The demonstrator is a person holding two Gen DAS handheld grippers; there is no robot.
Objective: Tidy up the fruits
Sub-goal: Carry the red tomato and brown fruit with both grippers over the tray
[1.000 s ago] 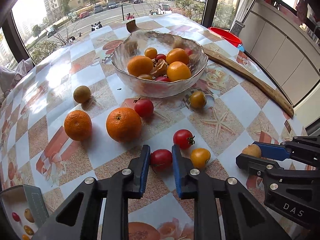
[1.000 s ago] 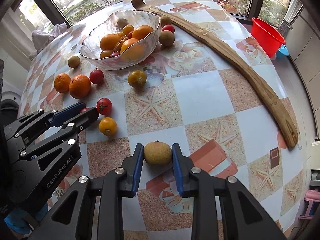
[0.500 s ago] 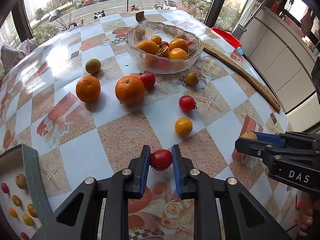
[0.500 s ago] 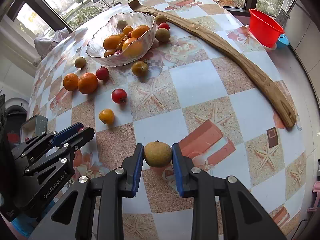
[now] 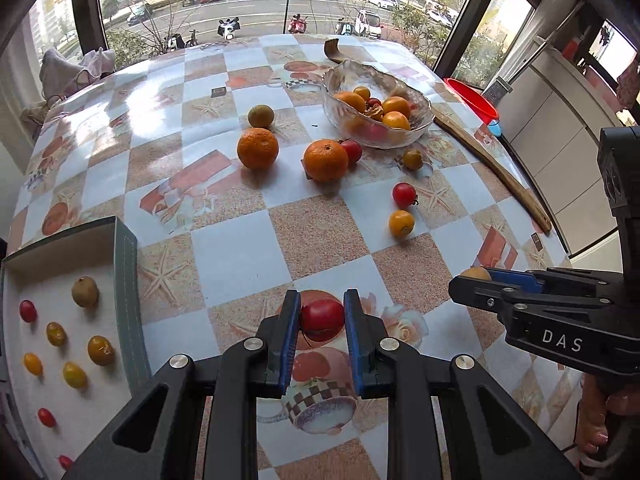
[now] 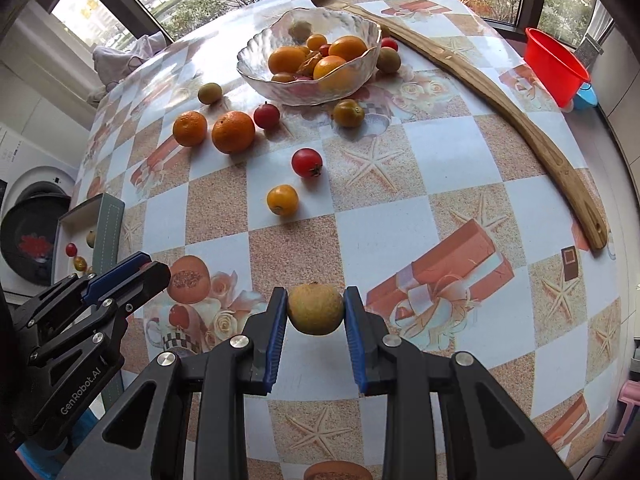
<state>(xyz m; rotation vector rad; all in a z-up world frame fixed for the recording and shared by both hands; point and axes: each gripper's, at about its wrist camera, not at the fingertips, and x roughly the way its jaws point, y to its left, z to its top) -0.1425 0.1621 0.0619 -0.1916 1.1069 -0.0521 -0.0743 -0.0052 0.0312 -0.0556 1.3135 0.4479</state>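
The left hand-held gripper (image 5: 322, 320) is clamping a red tomato (image 5: 322, 319) above open worktop (image 5: 240, 248), the box (image 5: 126, 280) edge lying to its left. The right hand-held gripper (image 6: 316, 312) is clamping a brownish fruit (image 6: 316, 309), with bare worktop ahead.

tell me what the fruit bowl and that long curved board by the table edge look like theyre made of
Fruit bowl: looks like clear glass, glossy and rippled; the fruit shows through its wall. It could be clear plastic.
Long curved board: looks like wood, light brown with visible grain streaks and a matte finish.
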